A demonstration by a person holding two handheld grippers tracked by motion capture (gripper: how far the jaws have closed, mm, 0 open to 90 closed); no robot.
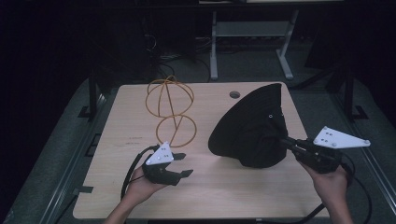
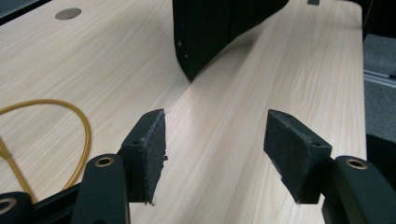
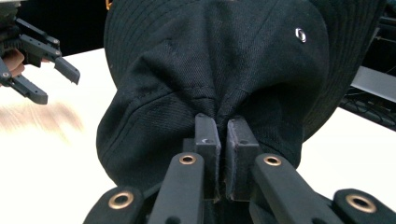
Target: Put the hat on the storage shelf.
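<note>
While the right hand grips its handle at the bench's near right corner, these lines record the scene.

Hat: black bucket hat point(image 1: 254, 123), woven twill with stitched rings around the brim and small metal eyelets point(image 3: 300, 34); it stands tilted on the right half of the bench, brim edge down on the wood, crown toward the right tongs.

Right tongs: right tongs point(image 1: 283, 138) closed tight on a pinched fold of the hat's crown cloth; in the right gripper view the two black pads point(image 3: 207, 140) stand almost together with fabric puckered between them.

Left tongs: left tongs point(image 1: 183, 164) wide apart, holding nothing, held just above the bench at the near left, well apart from the hat; pads point(image 2: 152, 149) are rough black foam, frayed at the edges.

Left hand: left hand point(image 1: 140, 184) cups the gripper from below, a black cable looping beside it.

Bench: bench point(image 1: 116, 186) of pale wood-grain laminate, rounded corners, with a round grey cable hole point(image 1: 235, 94) at the far edge.

Wire frame: yellow-orange wire frame point(image 1: 170, 109) of thin round hoops, a sphere-like cage over a single ring, standing left of centre, just beyond the left tongs.

In the way: bare wood lies between the left tongs and the hat's brim; the wire frame stands to the side of that gap.

Surroundings: dark floor, and grey legs of another table point(image 1: 285, 60) beyond the bench.
</note>
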